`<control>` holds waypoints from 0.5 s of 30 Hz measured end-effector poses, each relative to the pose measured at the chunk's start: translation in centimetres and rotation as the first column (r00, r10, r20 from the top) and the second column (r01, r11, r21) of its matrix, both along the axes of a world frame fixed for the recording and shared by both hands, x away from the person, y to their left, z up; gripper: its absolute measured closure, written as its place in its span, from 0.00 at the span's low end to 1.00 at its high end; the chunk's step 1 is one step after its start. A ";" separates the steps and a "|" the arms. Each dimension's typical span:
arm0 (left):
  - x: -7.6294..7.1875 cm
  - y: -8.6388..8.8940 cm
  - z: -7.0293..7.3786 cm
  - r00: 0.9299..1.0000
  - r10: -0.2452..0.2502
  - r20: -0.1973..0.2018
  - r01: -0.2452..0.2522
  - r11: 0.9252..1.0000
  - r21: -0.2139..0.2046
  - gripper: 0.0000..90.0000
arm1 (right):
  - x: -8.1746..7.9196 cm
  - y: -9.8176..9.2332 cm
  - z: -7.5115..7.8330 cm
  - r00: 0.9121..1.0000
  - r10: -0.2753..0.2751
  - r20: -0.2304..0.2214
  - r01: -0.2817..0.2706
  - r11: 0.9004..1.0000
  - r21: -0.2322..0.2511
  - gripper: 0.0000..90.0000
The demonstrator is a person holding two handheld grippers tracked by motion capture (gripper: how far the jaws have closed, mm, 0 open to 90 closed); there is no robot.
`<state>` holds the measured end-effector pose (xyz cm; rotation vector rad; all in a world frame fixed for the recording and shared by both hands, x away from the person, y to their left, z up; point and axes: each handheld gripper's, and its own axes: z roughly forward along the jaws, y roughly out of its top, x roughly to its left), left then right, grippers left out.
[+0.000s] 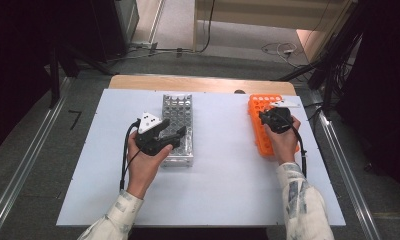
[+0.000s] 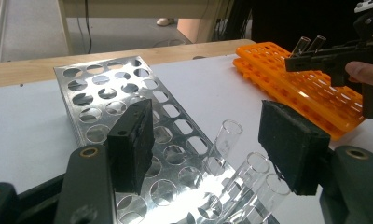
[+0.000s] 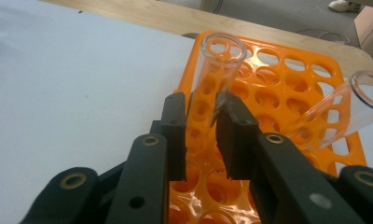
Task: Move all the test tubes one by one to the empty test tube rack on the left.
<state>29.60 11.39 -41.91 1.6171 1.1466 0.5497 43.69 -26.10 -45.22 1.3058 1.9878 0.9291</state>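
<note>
Nearest the camera, two patterned sleeves come in from the near edge of the white table (image 1: 228, 190), which sits on a wooden top over grey floor with cables at the far side.

On the table's left half lies the metal rack (image 1: 179, 125), long axis running near to far. The orange rack (image 1: 258, 125) lies on the right half, also lengthwise near to far.

Over the metal rack's near end, the left gripper (image 2: 208, 140) hangs with its jaws spread wide and nothing between them. Clear tubes (image 2: 250, 184) stand tilted in that rack's near holes, mouths up.

Above the orange rack, the right gripper (image 3: 202, 135) has its jaws clamped on a clear test tube (image 3: 212, 79), mouth upward, leaning slightly right. Another tube (image 3: 334, 112) leans beside it to the right.
</note>
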 end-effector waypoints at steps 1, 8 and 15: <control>0.0 0.0 0.0 1.000 0.000 0.000 0.000 1.000 0.000 0.40 | 0.0 0.0 0.1 1.000 0.006 0.002 -0.006 1.000 0.000 0.81; 0.0 -0.1 0.1 1.000 -0.001 0.003 0.001 1.000 -0.001 0.40 | -0.4 -0.1 1.0 1.000 0.013 0.028 -0.013 1.000 0.015 0.82; -0.1 -0.2 0.3 1.000 0.002 0.009 -0.002 1.000 -0.004 0.40 | -1.7 -0.6 2.8 0.996 0.048 0.074 -0.052 0.997 0.057 0.82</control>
